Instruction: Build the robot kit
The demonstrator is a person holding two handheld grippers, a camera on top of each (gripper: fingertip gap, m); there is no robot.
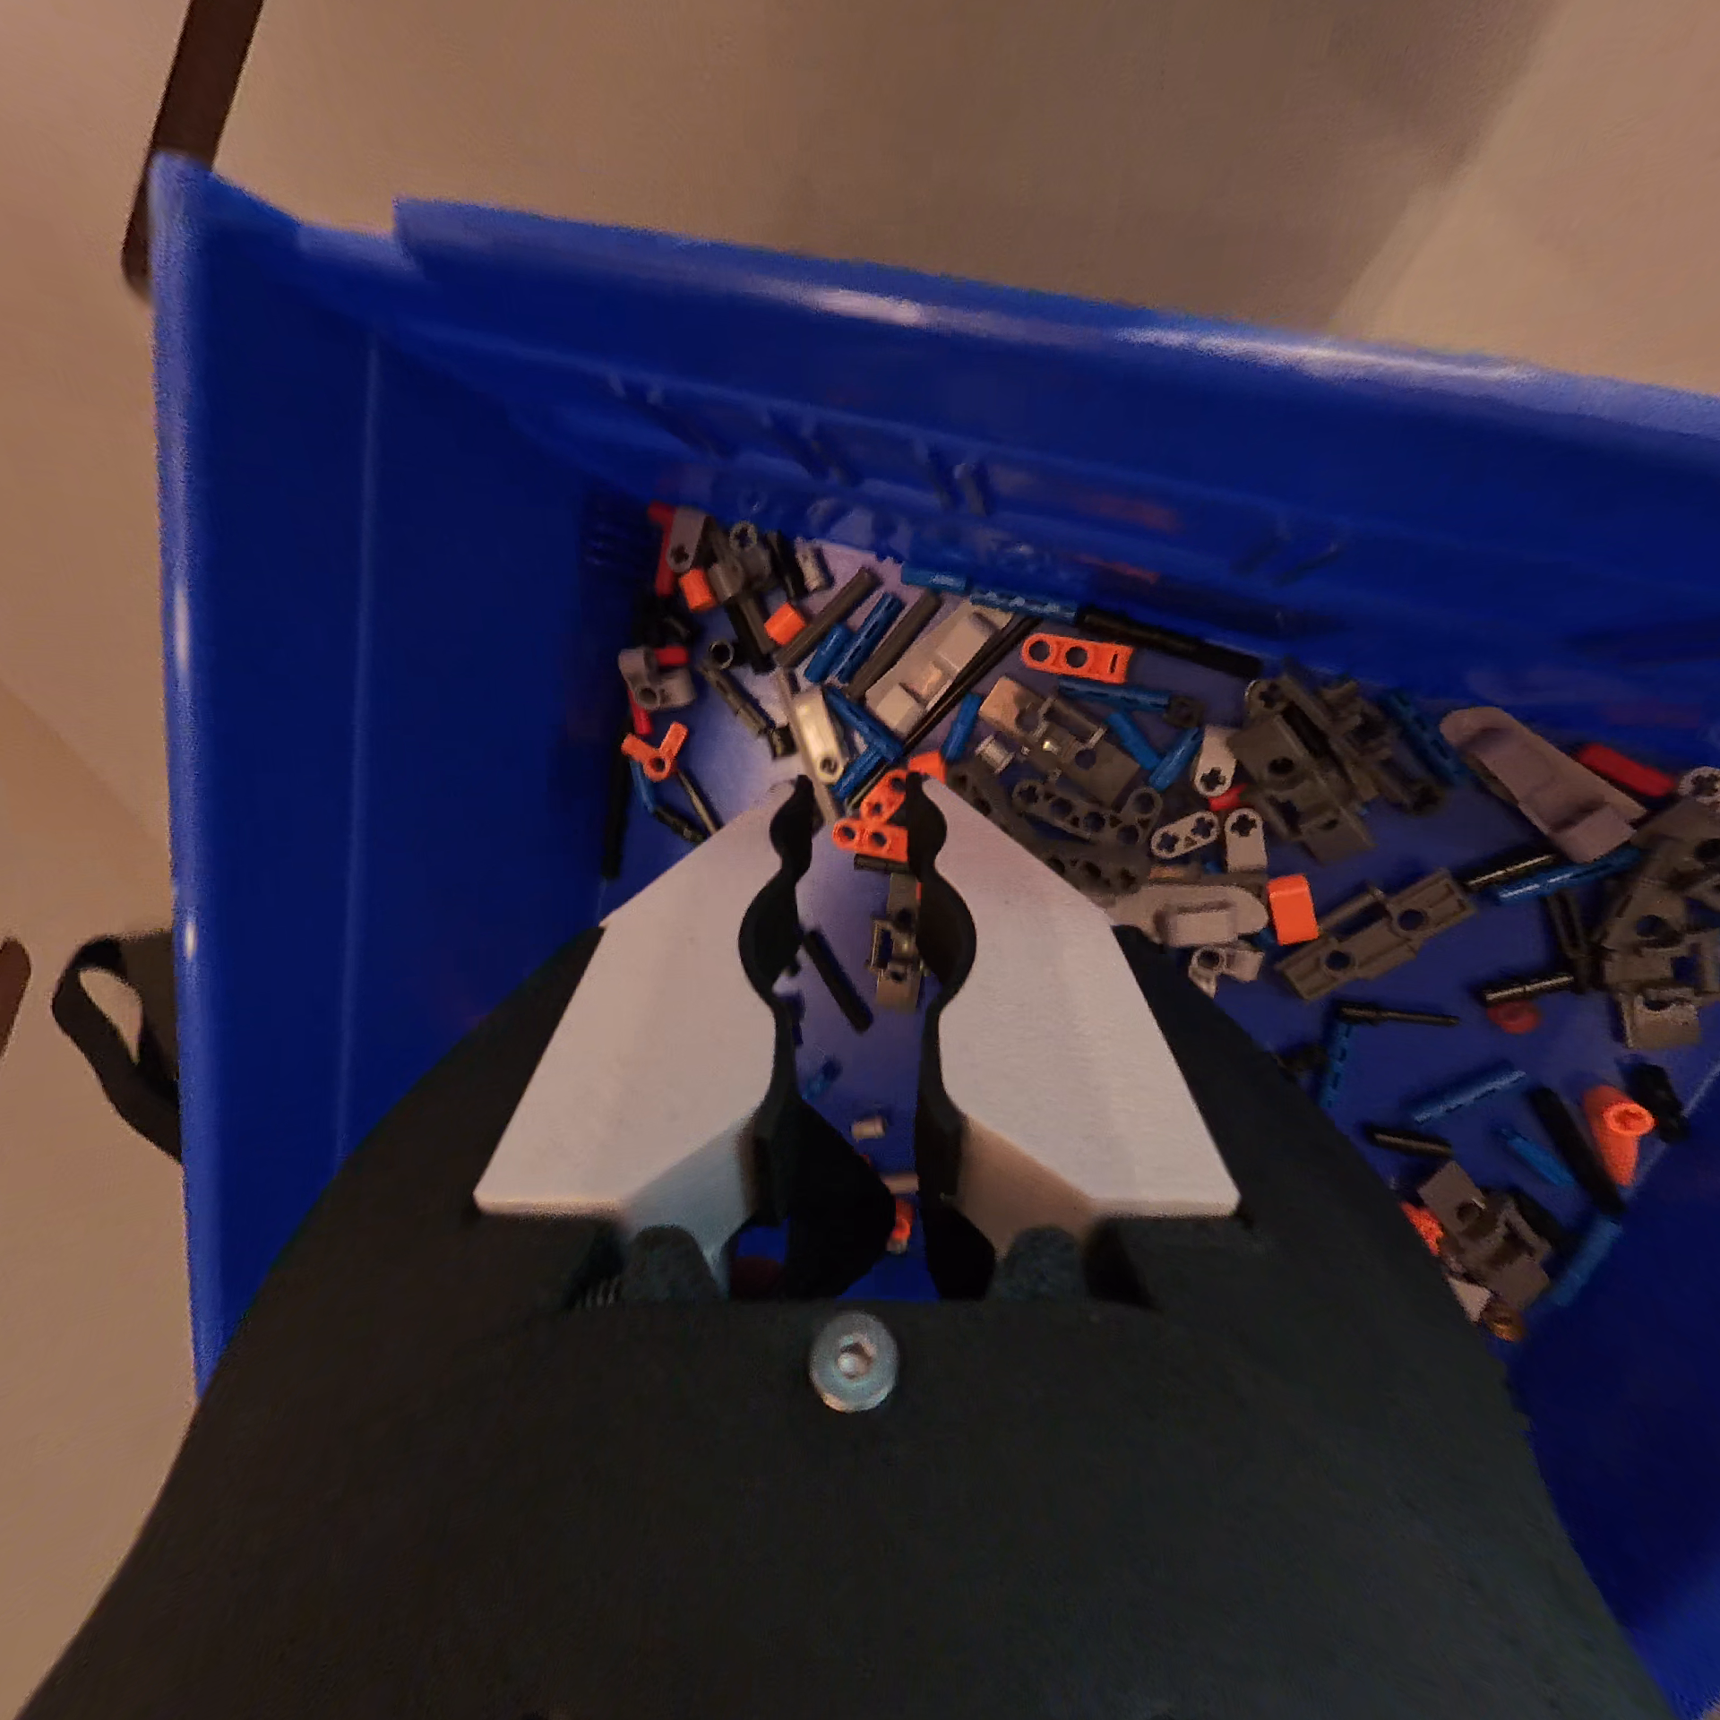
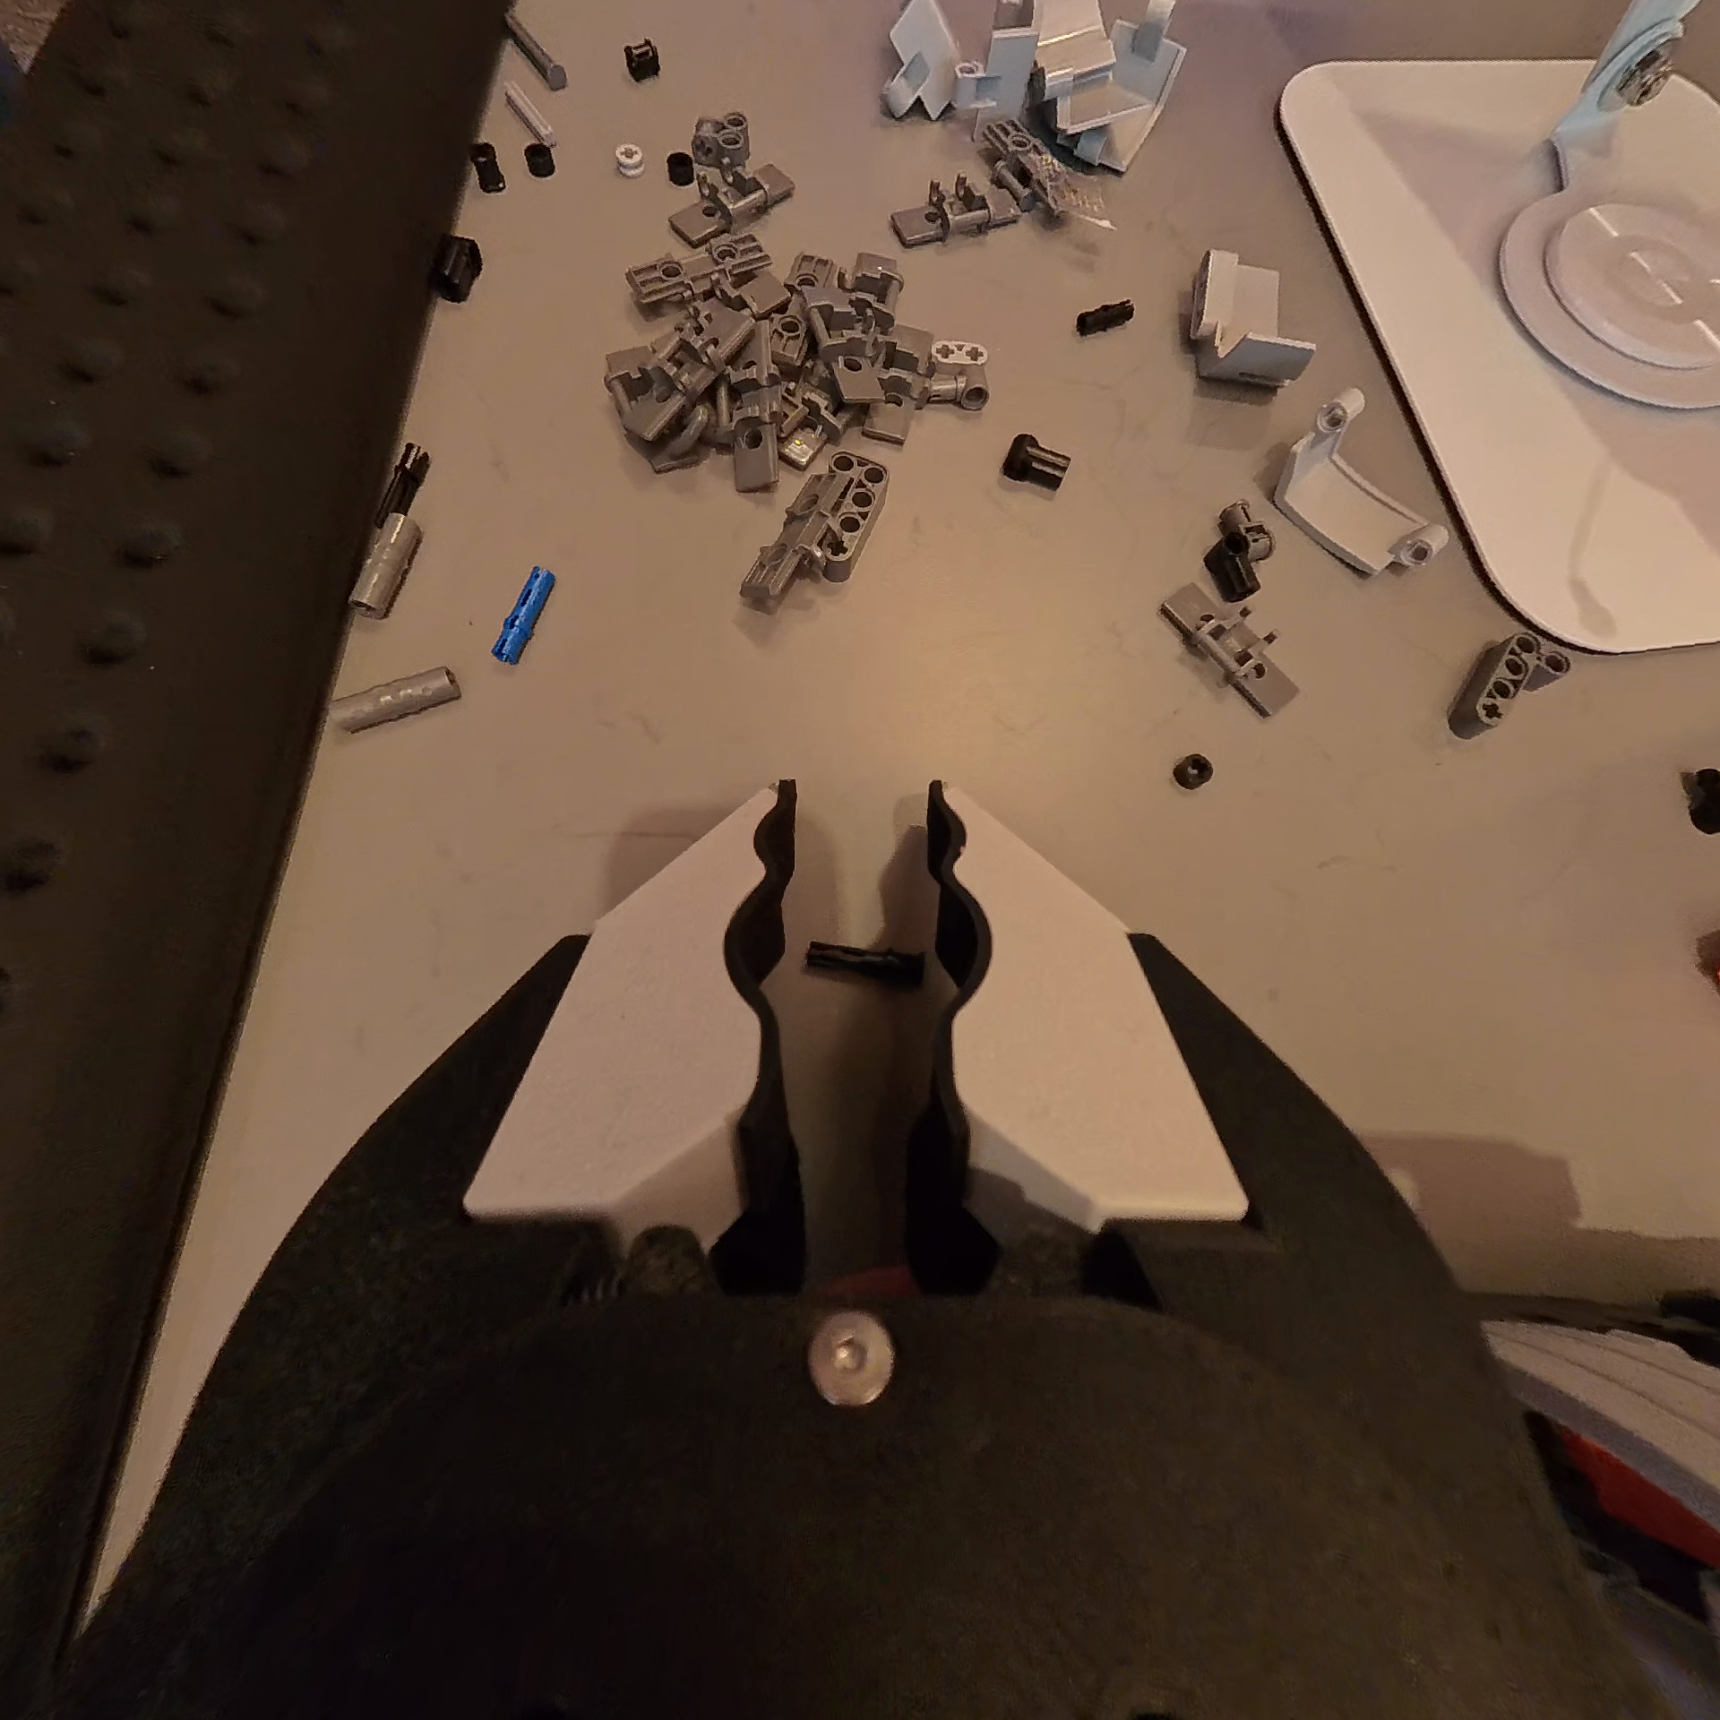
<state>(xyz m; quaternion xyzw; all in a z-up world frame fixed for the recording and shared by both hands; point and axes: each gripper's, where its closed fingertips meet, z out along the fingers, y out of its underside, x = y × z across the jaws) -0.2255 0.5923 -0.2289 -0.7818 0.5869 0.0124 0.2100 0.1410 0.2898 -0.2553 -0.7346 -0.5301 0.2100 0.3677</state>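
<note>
Blue bin [image 1: 372, 745], beige floor behind, holds loose toy-brick parts heaped along far wall. Left gripper [image 1: 854, 791] inside bin, jaws spread, tips around orange connector [image 1: 870, 824].

Grey worktop [image 2: 931, 670]: right gripper [image 2: 861, 791] spread, empty, over black pin [image 2: 864, 961]; grey parts pile [image 2: 791, 363] mid-top; white tray [image 2: 1377, 326] far-right corner; black studded mat [image 2: 167, 419] along left edge.

Grey table [image 2: 931, 670]: black pin [image 2: 863, 963] between the right claw's [image 2: 863, 791] fingers, grey brick pile [image 2: 772, 372] ahead, white tray [image 2: 1377, 307] ahead-right.
</note>
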